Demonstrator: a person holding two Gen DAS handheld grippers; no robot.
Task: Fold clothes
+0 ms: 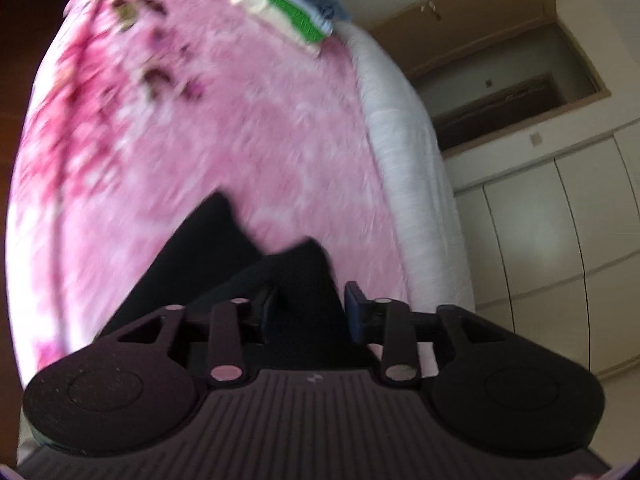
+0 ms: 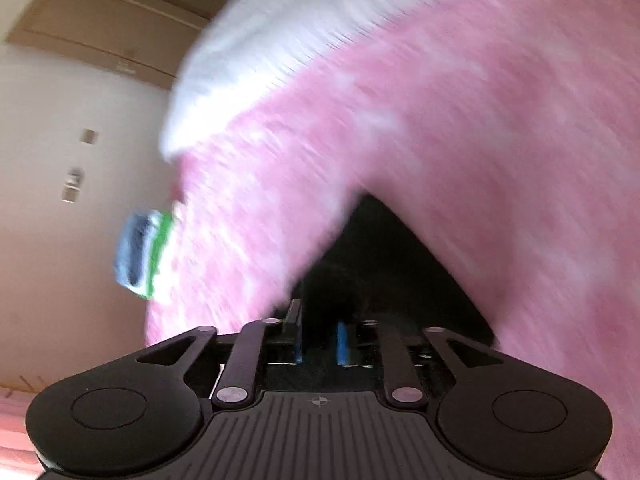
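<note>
A black, soft fabric garment (image 1: 224, 256) lies on a pink fluffy bed cover with a darker flower pattern (image 1: 208, 128). In the left wrist view it shows two pointed folds or corners rising against the pink, and its cloth runs down between the claw's fingers. In the right wrist view the same black garment (image 2: 384, 256) forms a dark, tent-shaped peak, bunched between the fingers there. Both views are blurred, so its kind cannot be told. Far off at the bed's edge sits a folded stack of cream, green and blue clothes (image 1: 284, 4), flat and neat.
</note>
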